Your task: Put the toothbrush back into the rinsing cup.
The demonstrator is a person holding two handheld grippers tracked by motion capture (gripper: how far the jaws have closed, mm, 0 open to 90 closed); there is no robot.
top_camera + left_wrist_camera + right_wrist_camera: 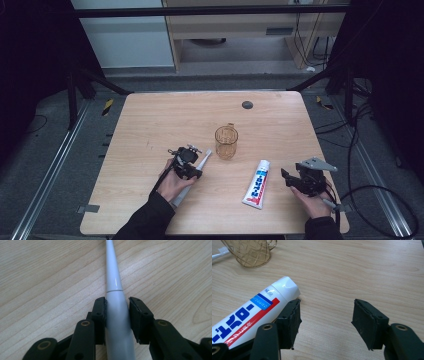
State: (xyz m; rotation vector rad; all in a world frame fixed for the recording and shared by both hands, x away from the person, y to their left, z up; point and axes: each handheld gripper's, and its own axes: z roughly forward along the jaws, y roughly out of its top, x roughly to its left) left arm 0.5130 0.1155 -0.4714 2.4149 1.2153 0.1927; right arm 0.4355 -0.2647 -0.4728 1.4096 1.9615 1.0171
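toothbrush (113, 285) head past frame top, toothpaste tube (249, 315) tail cut off, cup (249, 252) rim cropped

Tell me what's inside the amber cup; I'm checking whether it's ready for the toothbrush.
The amber cup looks empty in the high view: only its faceted glass shows through. The toothbrush still lies on the table, between the left gripper's fingers. The right gripper view cuts off the cup's rim.

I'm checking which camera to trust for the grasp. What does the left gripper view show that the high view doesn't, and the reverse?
Left gripper view alone: the jaws hug the white toothbrush handle, one pad touching, the other with a sliver of gap. High view alone: the amber cup, the toothpaste tube and the open right gripper. Both: toothbrush, left gripper and wooden table.
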